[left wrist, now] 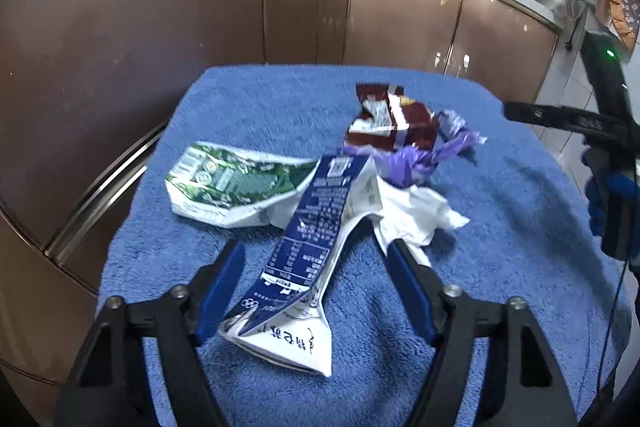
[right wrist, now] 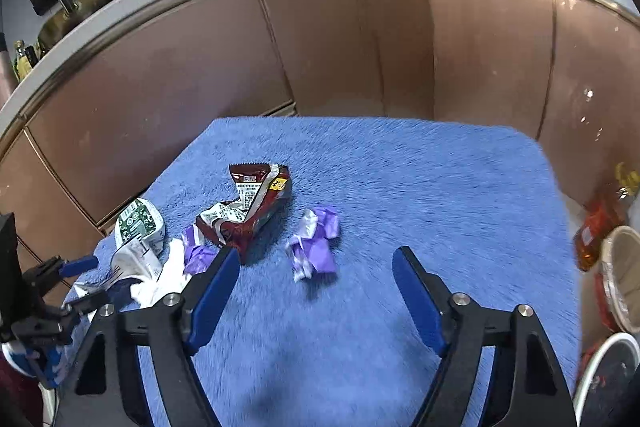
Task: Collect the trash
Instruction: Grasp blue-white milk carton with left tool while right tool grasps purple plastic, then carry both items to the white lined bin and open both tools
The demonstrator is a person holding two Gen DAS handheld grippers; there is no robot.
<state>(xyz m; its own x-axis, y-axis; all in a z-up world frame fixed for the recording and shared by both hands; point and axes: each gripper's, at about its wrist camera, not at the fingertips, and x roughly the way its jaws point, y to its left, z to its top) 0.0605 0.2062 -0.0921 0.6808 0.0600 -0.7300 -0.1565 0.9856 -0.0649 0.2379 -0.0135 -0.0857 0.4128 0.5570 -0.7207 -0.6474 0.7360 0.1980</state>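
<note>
Worktop: surface covered by a fuzzy blue towel (right wrist: 400, 187), in front of brown cabinet doors (right wrist: 340, 39).
Left gripper (left wrist: 316, 251): jaws spread wide, with the flattened blue-and-white milk carton (left wrist: 304, 247) lying between them, touching neither blue pad as far as the view shows.
Right gripper (right wrist: 316, 259): jaws spread wide, low over the towel, with a crumpled purple wrapper (right wrist: 314, 245) just ahead between the fingertips.
Other trash: a flattened green-and-white carton (left wrist: 228, 183) to the left of the blue one; a crumpled white tissue (left wrist: 416, 215) and a second purple wrapper (left wrist: 416, 159) touching it; a dark red snack packet (right wrist: 252, 207) behind them.
Right edge: red-and-white paper bowls (right wrist: 620, 279) beside the towel.
</note>
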